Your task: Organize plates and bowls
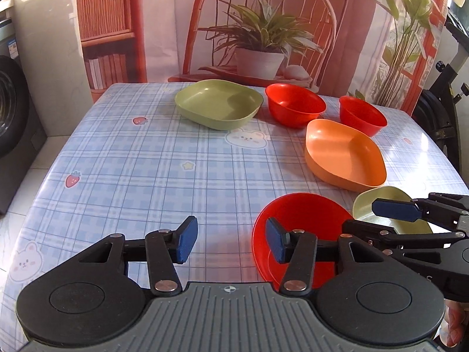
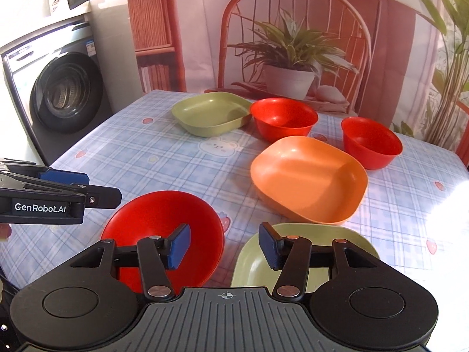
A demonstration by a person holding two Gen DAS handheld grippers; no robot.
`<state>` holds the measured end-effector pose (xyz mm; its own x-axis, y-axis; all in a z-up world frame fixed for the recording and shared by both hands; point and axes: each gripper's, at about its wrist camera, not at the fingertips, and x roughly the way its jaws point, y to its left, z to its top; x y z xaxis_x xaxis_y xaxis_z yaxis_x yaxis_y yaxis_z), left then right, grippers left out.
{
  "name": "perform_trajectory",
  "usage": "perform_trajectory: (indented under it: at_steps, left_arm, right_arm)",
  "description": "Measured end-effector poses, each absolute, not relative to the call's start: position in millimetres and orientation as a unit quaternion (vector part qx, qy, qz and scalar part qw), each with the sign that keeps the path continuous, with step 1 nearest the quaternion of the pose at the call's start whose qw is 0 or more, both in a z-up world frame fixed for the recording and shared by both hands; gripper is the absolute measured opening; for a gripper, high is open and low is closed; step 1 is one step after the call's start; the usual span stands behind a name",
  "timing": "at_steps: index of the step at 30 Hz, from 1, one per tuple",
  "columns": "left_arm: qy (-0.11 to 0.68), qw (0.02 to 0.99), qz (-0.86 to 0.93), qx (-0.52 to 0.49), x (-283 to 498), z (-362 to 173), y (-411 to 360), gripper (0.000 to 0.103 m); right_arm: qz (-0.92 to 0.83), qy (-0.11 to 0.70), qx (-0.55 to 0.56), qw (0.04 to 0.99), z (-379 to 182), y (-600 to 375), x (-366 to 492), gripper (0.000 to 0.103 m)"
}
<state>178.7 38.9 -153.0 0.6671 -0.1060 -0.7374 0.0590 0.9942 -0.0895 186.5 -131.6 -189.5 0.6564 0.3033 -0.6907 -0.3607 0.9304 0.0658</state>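
Observation:
On the checked tablecloth (image 1: 132,152) lie a far green plate (image 1: 218,104) (image 2: 211,113), two far red bowls (image 1: 294,104) (image 1: 362,114) (image 2: 283,118) (image 2: 370,142), an orange plate (image 1: 344,154) (image 2: 307,179), a near red bowl (image 1: 302,223) (image 2: 164,220) and a near green plate (image 1: 381,196) (image 2: 304,234). My left gripper (image 1: 231,242) is open and empty above the table, just left of the near red bowl. My right gripper (image 2: 224,246) is open and empty, low between the near red bowl and the near green plate; it also shows in the left wrist view (image 1: 392,209).
A washing machine (image 2: 64,94) stands left of the table. A printed backdrop (image 2: 293,29) with a chair and plants hangs behind the table. Dark exercise equipment (image 1: 442,102) stands at the right. My left gripper also shows at the left of the right wrist view (image 2: 64,187).

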Motion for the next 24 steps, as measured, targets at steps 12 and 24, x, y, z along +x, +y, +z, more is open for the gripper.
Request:
perform_trajectory:
  at_steps: [12,24]
  left_arm:
    - [0.432,0.896,-0.069,-0.069,177.6,-175.7,36.9,0.022]
    - [0.425,0.898,-0.084,-0.070,175.8,-169.9,33.1,0.009]
  right_arm:
    - [0.194,0.402,-0.017,0.895,-207.1,-135.6,186.5,0.012]
    - [0.195,0.396,0.015,0.897,-197.9,-142.2,187.9,0.009]
